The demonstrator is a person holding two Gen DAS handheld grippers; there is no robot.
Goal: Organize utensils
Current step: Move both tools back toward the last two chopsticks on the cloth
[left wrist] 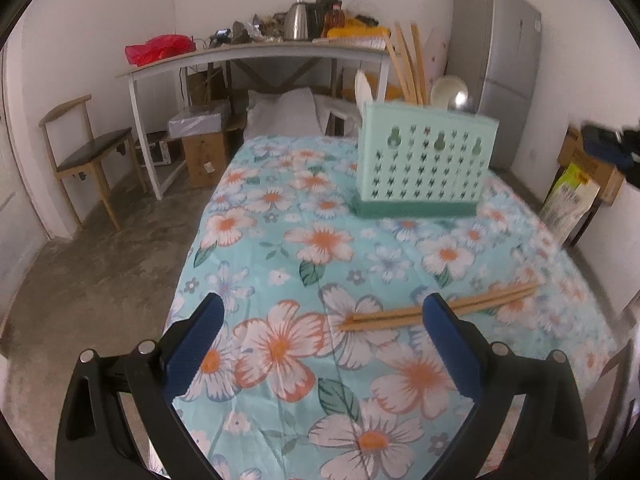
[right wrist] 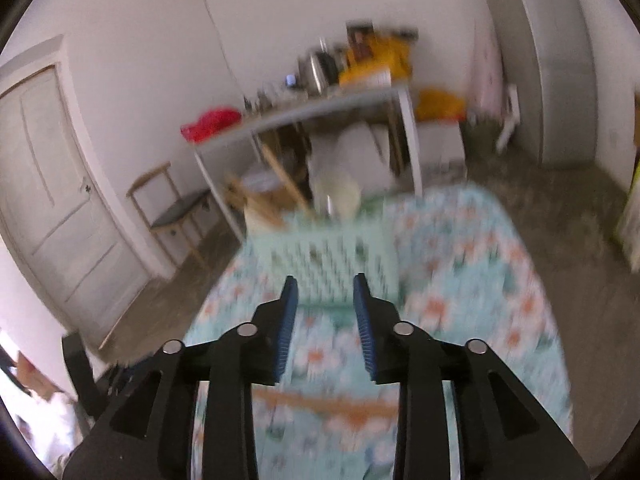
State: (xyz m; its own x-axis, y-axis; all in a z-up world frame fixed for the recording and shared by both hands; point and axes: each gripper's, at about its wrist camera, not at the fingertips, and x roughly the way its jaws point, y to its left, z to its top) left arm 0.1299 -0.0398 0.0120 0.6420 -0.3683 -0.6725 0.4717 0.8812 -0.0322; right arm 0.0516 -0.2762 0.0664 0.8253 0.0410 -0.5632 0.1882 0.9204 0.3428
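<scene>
**Two grippers above a flowered table, with a utensil rack and a pair of chopsticks**

The landmark is the mint-green perforated rack (left wrist: pixel 426 160), which stands upright on the table's flowered cloth (left wrist: pixel 280 248). Utensils rise from its top: a white spoon-like piece (left wrist: pixel 363 86) at its left end, several wooden sticks (left wrist: pixel 408 64) near the middle, and a pale ladle and a metal one toward its right end. Nothing on the cloth stands between the rack and either gripper.

Nearer the camera than the rack, and well apart from it, two wooden chopsticks (left wrist: pixel 404 312) lie side by side on the cloth. In the left wrist view they run behind the tip of the right-hand finger of the left gripper (left wrist: pixel 324 306), whose blue pads stand wide apart with nothing between them.

In the right wrist view, which is blurred, the right gripper (right wrist: pixel 326 284) points toward the rack (right wrist: pixel 328 264); its jaws are partly parted and empty. An orange-brown streak (right wrist: pixel 320 402) on the cloth below its fingers is probably the chopsticks.

Beyond the rack stand one long grey table (left wrist: pixel 256 50) loaded with a kettle and clutter, one wooden chair (left wrist: pixel 86 152) to its left, and one grey refrigerator (left wrist: pixel 500 64) to its right.
</scene>
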